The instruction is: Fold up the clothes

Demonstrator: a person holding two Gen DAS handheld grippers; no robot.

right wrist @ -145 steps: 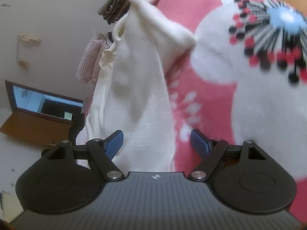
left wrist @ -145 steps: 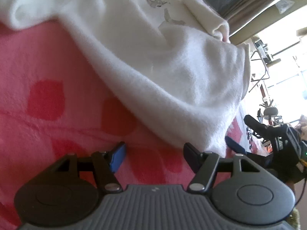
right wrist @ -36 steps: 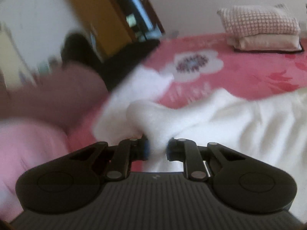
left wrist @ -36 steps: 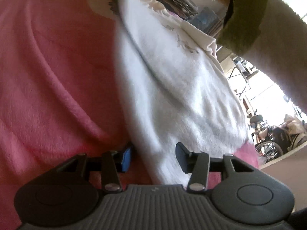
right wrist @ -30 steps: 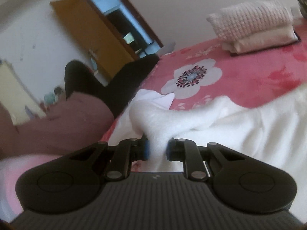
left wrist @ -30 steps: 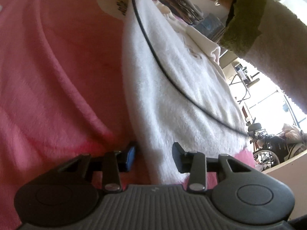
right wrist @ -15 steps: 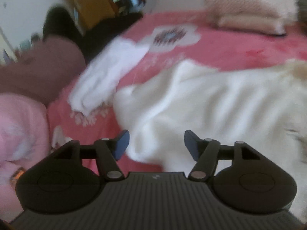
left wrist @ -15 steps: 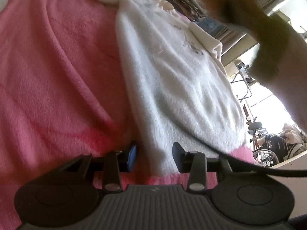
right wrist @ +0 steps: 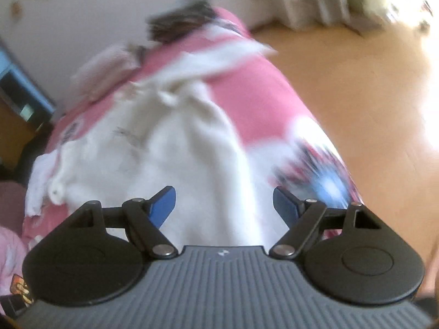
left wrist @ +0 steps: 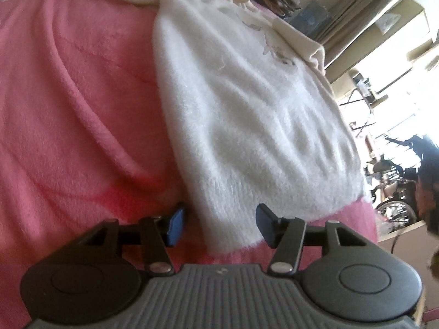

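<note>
Your white sweater [left wrist: 247, 115] lies flat on the pink blanket [left wrist: 68, 104] of the bed, its long axis running from the lower centre of the left wrist view up toward the upper right. Your left hand-held gripper [left wrist: 218, 226] sits right at the near hem corner, jaws opening, the fluffy edge between the pads but not pinched. Your right hand-held gripper [right wrist: 223, 204] hovers over the same sweater [right wrist: 170, 159] in a blurred view, jaws opening wide with nothing clamped. The left is the nearer to a hem corner, so the next fold likely starts there.
</note>
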